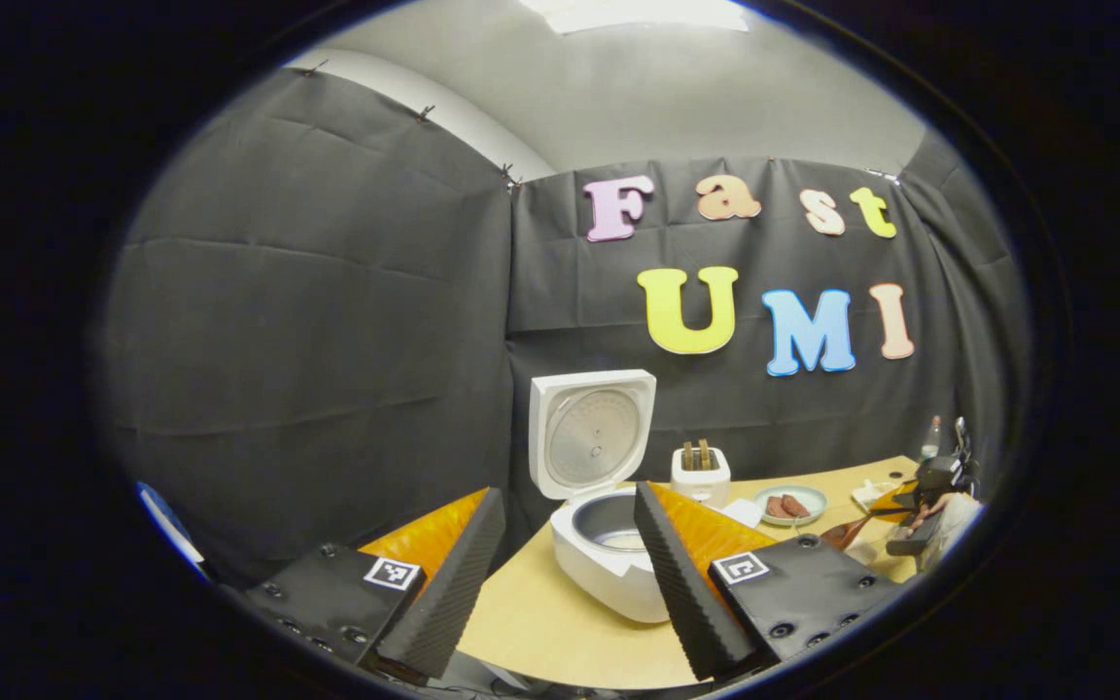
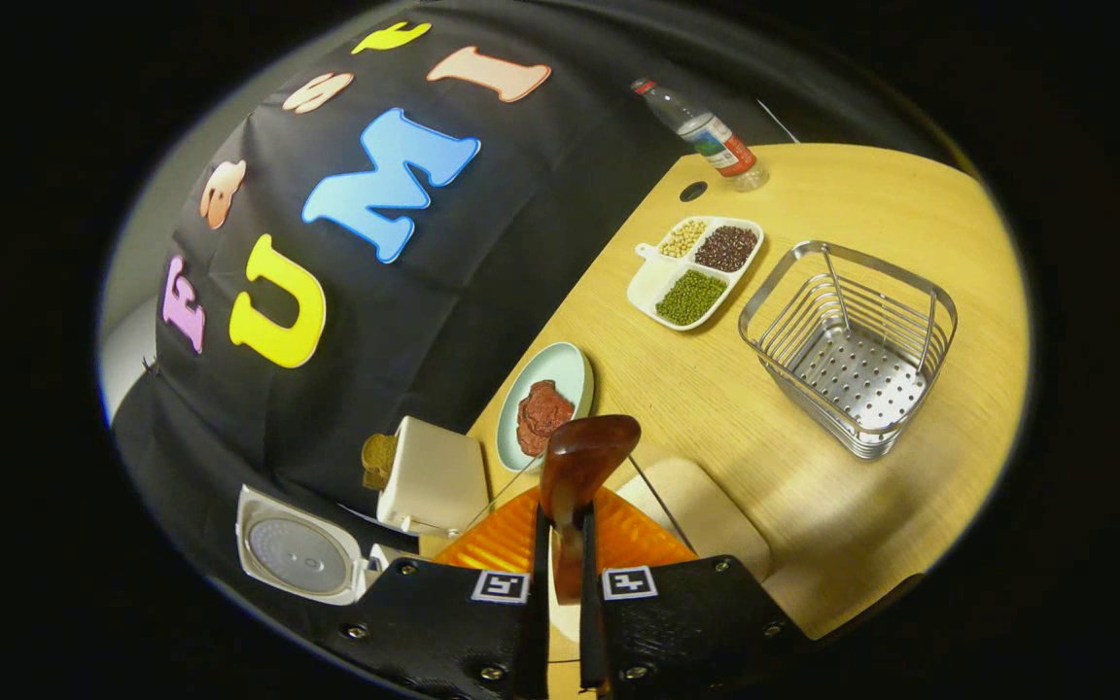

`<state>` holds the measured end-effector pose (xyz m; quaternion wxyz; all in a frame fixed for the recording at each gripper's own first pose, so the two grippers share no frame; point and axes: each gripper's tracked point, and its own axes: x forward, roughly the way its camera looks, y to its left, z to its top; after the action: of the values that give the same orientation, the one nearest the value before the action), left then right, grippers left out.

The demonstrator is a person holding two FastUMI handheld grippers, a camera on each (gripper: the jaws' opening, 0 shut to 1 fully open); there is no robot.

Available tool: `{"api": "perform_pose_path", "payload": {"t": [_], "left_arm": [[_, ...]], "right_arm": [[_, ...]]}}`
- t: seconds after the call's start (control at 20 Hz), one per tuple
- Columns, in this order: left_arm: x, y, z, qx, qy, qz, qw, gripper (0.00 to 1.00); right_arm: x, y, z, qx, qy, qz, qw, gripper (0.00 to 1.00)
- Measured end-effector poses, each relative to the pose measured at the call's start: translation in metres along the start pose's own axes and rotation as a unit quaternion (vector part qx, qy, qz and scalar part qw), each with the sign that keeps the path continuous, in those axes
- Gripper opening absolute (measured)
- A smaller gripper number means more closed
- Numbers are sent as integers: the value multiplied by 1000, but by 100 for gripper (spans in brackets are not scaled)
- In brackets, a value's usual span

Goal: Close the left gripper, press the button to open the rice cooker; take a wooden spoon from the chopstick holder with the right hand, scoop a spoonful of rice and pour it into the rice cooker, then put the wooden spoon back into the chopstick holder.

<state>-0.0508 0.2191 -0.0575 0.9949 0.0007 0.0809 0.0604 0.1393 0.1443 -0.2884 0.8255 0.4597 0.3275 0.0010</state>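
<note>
Wooden spoon [image 2: 575, 476] clamped by handle between right gripper [image 2: 563, 574] fingers, long axis along fingers, bowl pointing forward. Left gripper [image 1: 560, 574] spread wide before open rice cooker [image 1: 604, 486].

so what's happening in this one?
A person is working with two handheld tools in a booth. The rice cooker already stands open on the table, lid up, with the left tool open in front of it. The right tool is shut on the wooden spoon, held above the table near the plate. The wire holder sits further off beside a divided dish of grains. Whether the spoon carries rice cannot be told.
</note>
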Motion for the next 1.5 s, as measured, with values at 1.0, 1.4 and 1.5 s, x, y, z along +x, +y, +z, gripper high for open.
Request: {"api": "perform_pose_path", "payload": {"t": [1.0, 1.4, 1.5], "left_arm": [[-27, 49, -26, -26, 18, 71, 997, 89], [-42, 81, -38, -23, 33, 113, 993, 90], [-46, 87, -41, -20, 37, 123, 992, 90]], "right_arm": [[-7, 217, -50, 17, 87, 209, 974, 12], [23, 274, -124, -62, 129, 229, 963, 13], [32, 281, -141, -92, 130, 227, 961, 13]]}}
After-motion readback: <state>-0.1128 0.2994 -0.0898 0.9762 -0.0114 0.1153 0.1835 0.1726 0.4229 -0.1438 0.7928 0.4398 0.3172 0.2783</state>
